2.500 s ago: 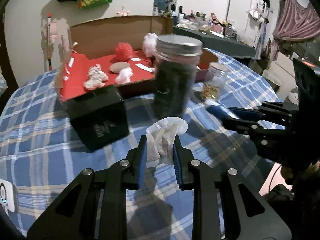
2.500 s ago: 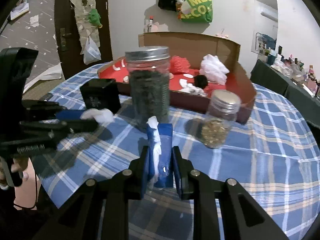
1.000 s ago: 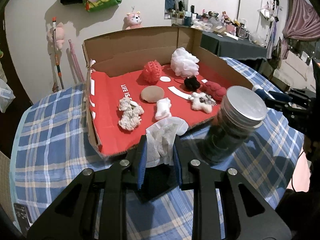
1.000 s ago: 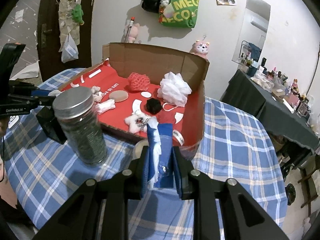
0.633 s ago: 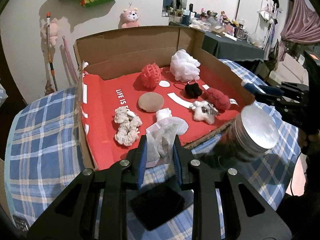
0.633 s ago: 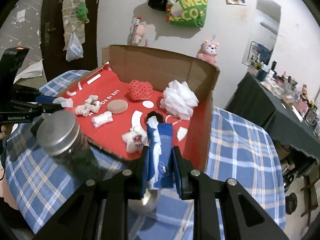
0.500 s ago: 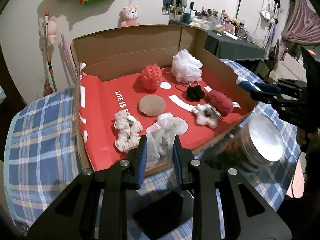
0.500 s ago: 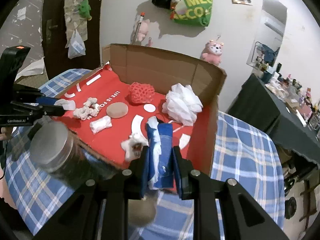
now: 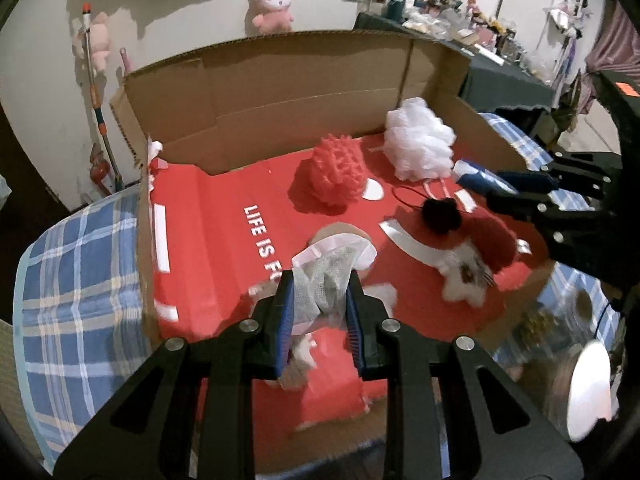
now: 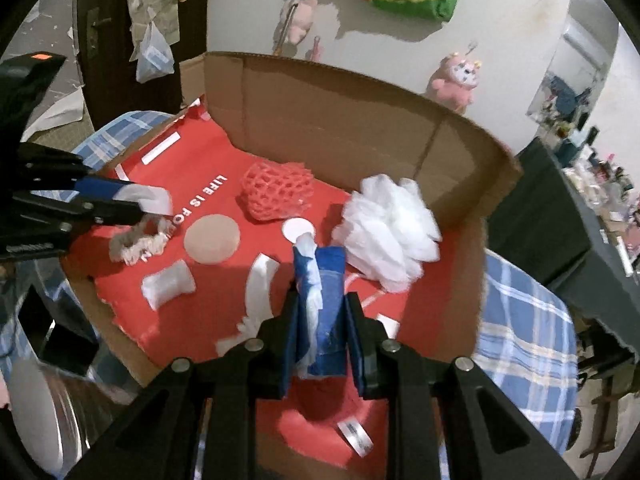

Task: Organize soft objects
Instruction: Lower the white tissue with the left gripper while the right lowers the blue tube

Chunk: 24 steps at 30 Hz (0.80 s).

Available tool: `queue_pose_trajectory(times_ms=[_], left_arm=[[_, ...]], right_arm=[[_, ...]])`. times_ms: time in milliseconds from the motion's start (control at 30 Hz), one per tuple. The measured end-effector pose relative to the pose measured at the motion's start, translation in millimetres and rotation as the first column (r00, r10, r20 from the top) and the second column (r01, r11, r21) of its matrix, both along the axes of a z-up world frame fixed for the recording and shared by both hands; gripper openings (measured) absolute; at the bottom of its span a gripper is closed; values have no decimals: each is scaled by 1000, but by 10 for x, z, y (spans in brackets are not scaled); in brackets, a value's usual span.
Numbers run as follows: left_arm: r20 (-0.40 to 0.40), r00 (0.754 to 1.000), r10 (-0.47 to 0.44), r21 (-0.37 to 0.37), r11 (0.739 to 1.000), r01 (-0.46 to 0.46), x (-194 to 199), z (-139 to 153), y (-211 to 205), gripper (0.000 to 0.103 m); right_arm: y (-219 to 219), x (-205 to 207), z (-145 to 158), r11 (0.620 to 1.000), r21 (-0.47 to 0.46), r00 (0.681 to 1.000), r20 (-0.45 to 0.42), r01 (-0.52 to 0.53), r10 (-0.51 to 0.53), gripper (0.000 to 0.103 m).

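Note:
My left gripper (image 9: 320, 292) is shut on a white mesh pouch (image 9: 328, 272) and hangs over the near left part of the cardboard box (image 9: 280, 80). My right gripper (image 10: 322, 312) is shut on a blue tissue pack (image 10: 326, 300) above the box's red floor (image 10: 208, 312), near the white bath pouf (image 10: 390, 228). Inside lie a red mesh sponge (image 10: 278, 192), a round beige pad (image 10: 212, 240), a white scrunchie (image 10: 136, 246), a small white roll (image 10: 168, 284) and a black pompom tie (image 9: 442, 214).
The box sits on a blue plaid tablecloth (image 9: 76, 264). A metal-lidded jar (image 9: 590, 384) and a smaller jar (image 9: 536, 324) stand just in front of the box, blurred. A black cube (image 10: 68, 344) is near them. The box's back wall stands tall (image 10: 340, 112).
Both grippers have moved forward from above the jars to over the box, each still holding its item. The jars have slid toward the bottom edges of the views.

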<state>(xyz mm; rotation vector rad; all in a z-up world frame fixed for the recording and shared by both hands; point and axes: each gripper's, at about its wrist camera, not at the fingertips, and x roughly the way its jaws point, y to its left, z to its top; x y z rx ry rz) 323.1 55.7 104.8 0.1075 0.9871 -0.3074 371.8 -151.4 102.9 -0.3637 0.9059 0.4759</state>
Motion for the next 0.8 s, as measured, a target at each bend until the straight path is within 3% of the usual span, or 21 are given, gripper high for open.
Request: queue_pose_trajectory(times_ms=[267,800], left_arm=[[-68,997,48,74,996,-43,465,-183,-18,22],[-123,989,87,142,987,-69,757,-497,-1,22]], right_arm=[[277,368,-151,999,39,989,-146,-22,27,24],[663,506,-422,996,-62,975,-218,-62,47,25]])
